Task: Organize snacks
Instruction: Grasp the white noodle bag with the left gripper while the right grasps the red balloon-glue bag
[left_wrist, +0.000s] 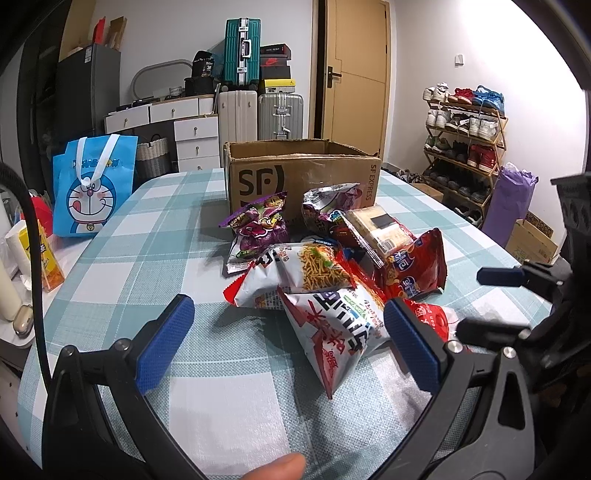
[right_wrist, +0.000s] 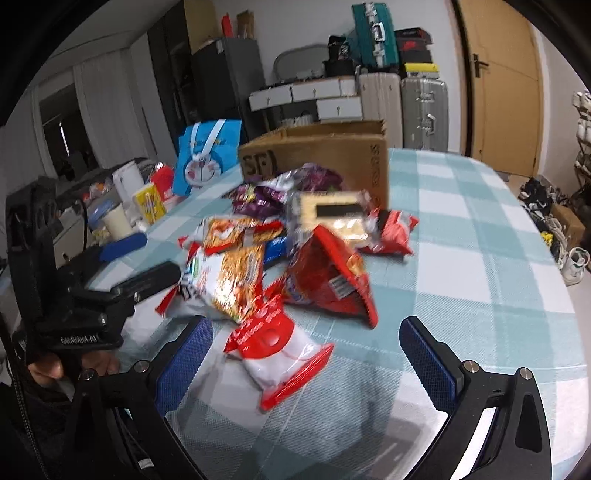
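Both grippers, left gripper (left_wrist: 288, 332) and right gripper (right_wrist: 306, 350), gape wide, empty. Risk: we pinch slick overlapping packets (left_wrist: 332, 325) w/ neighbours, dragging pile off near the box (left_wrist: 303, 173).

1. Bare tabletop (left_wrist: 122, 258) lies open left of the snack pile (left_wrist: 332, 266).
2. The cardboard box (left_wrist: 303, 173) blocks directly behind the pile.
3. The blue tote bag (left_wrist: 92, 184) stands at the far-left edge.

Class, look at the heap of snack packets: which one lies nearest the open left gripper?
The white noodle packet with red lettering, at the heap's front edge between the left gripper's fingers; the purple packets lie back by the cardboard box.
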